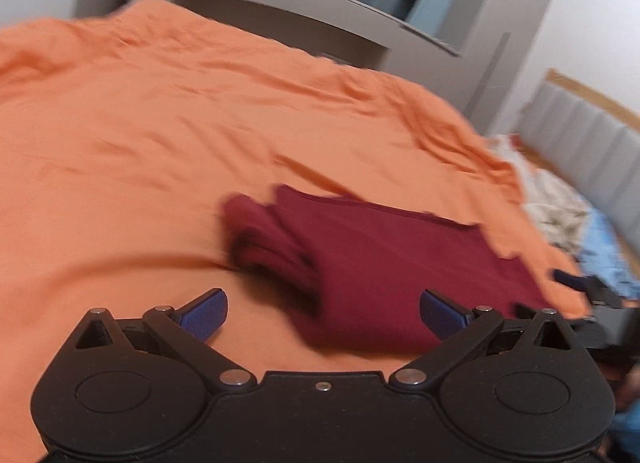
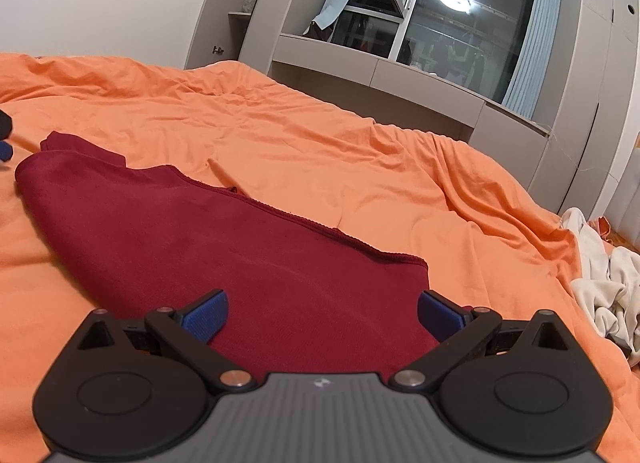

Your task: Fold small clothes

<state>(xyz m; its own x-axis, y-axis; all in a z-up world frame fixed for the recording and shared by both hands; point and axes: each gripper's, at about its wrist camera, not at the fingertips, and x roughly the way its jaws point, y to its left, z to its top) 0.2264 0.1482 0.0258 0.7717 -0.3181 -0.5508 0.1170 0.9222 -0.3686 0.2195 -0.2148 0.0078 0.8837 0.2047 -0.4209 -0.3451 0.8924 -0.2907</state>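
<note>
A dark red garment lies folded on the orange bed cover, with a bunched, rolled part at its left end. My left gripper is open and empty just in front of the garment's near left corner. In the right wrist view the same garment lies flat with a stitched hem along its far edge. My right gripper is open and empty, low over the garment's near end. The left gripper's blue tip shows at the far left edge. The right gripper shows at the garment's right end.
A pile of white and light blue clothes lies at the bed's right edge, also in the left wrist view. Grey cabinets and a window stand behind the bed. A padded headboard is at the right.
</note>
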